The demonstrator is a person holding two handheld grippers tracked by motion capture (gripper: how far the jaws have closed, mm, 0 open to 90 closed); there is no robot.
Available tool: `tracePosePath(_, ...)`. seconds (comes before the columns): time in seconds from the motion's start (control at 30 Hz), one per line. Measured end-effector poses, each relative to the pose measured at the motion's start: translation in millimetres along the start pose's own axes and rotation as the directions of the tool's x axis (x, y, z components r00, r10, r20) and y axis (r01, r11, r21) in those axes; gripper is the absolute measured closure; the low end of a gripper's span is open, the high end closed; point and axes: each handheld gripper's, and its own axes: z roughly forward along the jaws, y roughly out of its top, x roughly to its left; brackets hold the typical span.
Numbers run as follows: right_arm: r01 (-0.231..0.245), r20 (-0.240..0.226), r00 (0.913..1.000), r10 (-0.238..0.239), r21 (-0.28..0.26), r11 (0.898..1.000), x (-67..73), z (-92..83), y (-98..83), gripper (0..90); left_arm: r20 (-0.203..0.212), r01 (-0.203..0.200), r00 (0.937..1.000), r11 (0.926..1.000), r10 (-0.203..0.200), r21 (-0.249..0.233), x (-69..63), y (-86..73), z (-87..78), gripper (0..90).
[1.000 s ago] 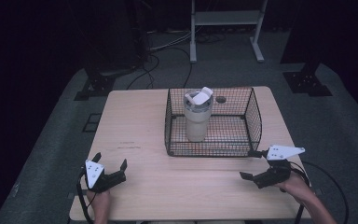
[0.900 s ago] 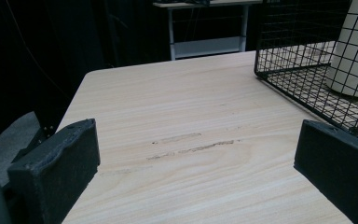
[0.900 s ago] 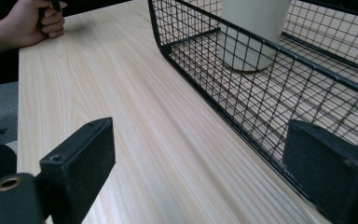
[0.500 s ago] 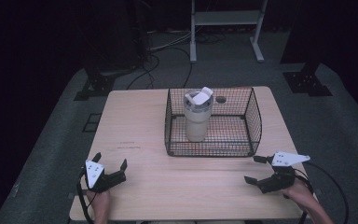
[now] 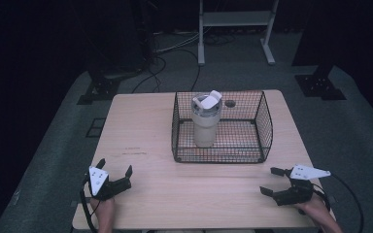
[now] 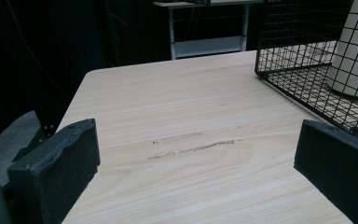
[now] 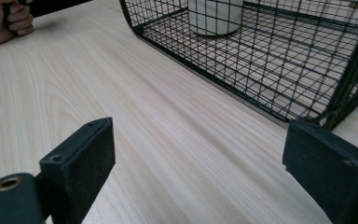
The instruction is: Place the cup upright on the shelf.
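left gripper (image 5: 114, 173): jaws wide, empty
right gripper (image 5: 270, 181): jaws wide, empty
high view: tumbler (image 5: 206, 120) lid, upright in wire basket (image 5: 264, 127)
left gripper view: desk (image 6: 177, 116) scuffs
right gripper view: other hand (image 7: 7, 18)

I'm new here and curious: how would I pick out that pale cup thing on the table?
Find the light wooden table, then the black wire basket on its far half. Inside the basket, toward its left side, the tumbler stands upright. It is the one pale, tall, cream-coloured thing there, topped by a clear lid with a white flip tab.
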Motion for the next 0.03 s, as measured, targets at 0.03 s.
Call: tracePosePath(0.03,-0.008,0.001,1.0000,0.008,-0.010,1.000,0.4,-0.8,-1.9,8.7,0.000,0.000,1.0000,1.0000,0.000,0.000,0.0,0.0,0.0,0.0)
